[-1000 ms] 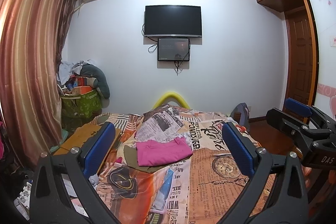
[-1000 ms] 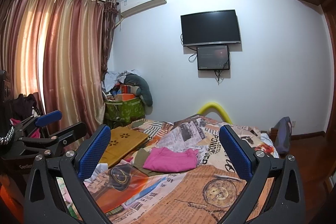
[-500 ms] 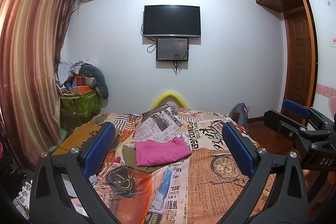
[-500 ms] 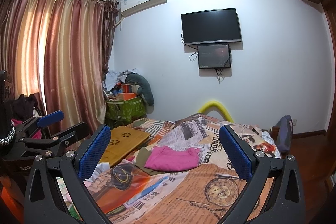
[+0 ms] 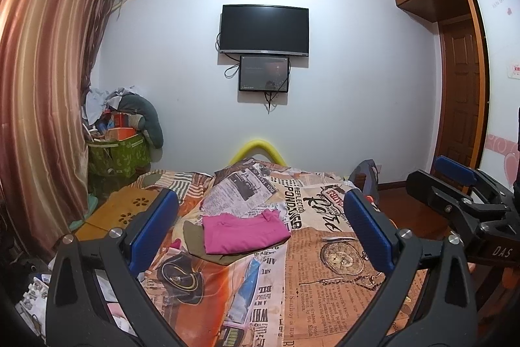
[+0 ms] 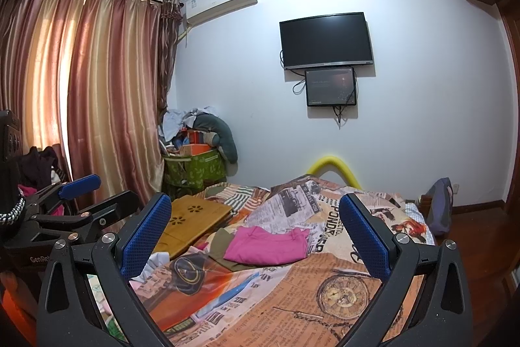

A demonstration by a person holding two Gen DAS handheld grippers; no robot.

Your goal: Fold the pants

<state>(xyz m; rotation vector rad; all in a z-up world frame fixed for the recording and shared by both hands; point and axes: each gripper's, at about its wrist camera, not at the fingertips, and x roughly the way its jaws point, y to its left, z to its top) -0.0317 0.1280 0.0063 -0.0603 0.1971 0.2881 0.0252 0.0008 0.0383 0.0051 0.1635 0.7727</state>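
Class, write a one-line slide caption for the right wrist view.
Open right gripper faces folded pink pants lying on an olive garment on the bed.

Both grippers (image 5: 260, 233) (image 6: 255, 236) apparently wide open, empty

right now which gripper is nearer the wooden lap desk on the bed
Left. The wooden lap desk lies at the bed's left edge, just beyond the open left gripper. The open right gripper sits farther right, with the left gripper between it and the desk's side.
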